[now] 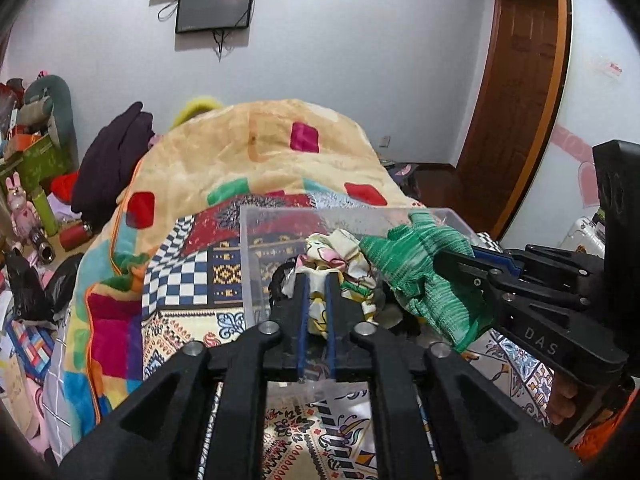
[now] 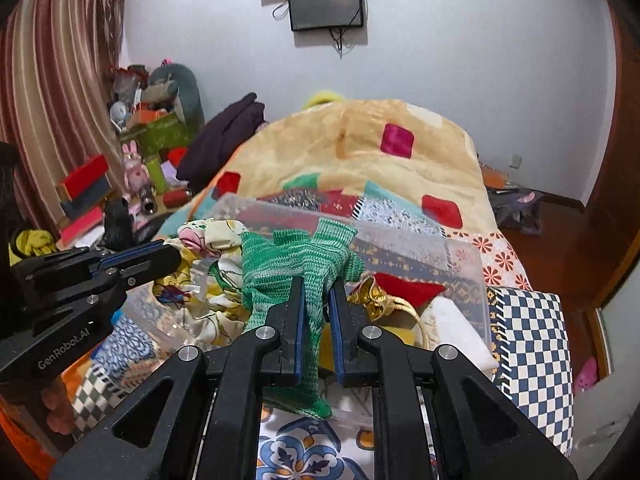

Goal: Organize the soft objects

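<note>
Both grippers worked over the clear plastic bin [image 2: 460, 256] sitting on the patterned bedspread [image 1: 192, 272], in front of a bunched-up blanket [image 1: 260, 148].

Left gripper [image 1: 316, 280]: jaws nearly together, pinching a fold of the cream floral cloth [image 1: 340, 252]. The cloth was bunched and lifted at the bin's left end, partly draped over the rim; in the right wrist view its lower folds lay inside the bin.

Right gripper [image 2: 316, 292]: jaws narrowed onto the green knitted glove [image 2: 296, 256], gripped around its middle. Fingers of the glove stood up past the jaws, cuff end hung down below them over the near rim. Glove was above the bin, not resting in it.

Already in the bin, right end: a red cloth [image 2: 404, 284], something gold and shiny [image 2: 372, 296], a white folded item [image 2: 448, 316].

Judgement: the two pieces were held apart, probably so they would not tangle, and each could go down separately. The glove looked close to being dropped in. Risk: limp cloth snagging on the rim or trailing outside.
</note>
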Motion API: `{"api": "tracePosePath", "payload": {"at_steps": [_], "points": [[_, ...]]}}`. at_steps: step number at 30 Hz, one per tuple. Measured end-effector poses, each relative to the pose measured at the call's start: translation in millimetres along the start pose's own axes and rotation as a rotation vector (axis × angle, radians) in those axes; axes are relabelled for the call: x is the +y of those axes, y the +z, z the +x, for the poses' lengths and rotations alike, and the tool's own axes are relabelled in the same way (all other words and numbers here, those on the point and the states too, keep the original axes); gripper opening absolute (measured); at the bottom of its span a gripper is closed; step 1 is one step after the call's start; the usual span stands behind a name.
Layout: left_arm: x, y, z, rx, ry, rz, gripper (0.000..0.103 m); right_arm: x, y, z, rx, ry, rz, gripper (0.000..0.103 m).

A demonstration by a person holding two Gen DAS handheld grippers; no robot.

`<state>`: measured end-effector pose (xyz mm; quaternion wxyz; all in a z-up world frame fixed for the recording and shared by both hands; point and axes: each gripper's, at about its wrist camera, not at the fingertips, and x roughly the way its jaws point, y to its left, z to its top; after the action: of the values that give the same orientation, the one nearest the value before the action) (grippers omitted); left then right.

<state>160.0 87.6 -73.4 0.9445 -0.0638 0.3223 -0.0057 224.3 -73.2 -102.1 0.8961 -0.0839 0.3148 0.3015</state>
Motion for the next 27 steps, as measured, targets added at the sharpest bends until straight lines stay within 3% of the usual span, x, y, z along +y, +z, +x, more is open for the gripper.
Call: {"api": "tracePosePath", "payload": {"at_steps": [5, 8, 15, 22, 27], "points": [[3.4, -5.6, 2.1, 0.002, 0.002, -0.014, 0.039, -1.8, -1.7, 0.6, 0.011, -0.015, -0.005, 0.036], [3.0, -6.5, -0.7, -0.003, 0.000, -0.012, 0.046, -0.2, -0.9, -3.4, -0.002, -0.033, -0.020, 0.047], [-2.0, -1.2, -25.4, -0.048, -0.017, -0.015, 0.059, -2.2, 4.8, -26.8, -0.046, -0.018, -0.022, 0.056], [-20.7, 8.4, -81.3, -0.175, -0.042, 0.012, 0.066, -7.2, 12.0, -76.8, -0.150, 0.017, 0.000, 0.060], [-35.4, 9.6, -118.3, -0.262, -0.045, 0.042, 0.074, -7.4, 11.4, -118.6, -0.243, 0.023, 0.001, 0.071]]}}
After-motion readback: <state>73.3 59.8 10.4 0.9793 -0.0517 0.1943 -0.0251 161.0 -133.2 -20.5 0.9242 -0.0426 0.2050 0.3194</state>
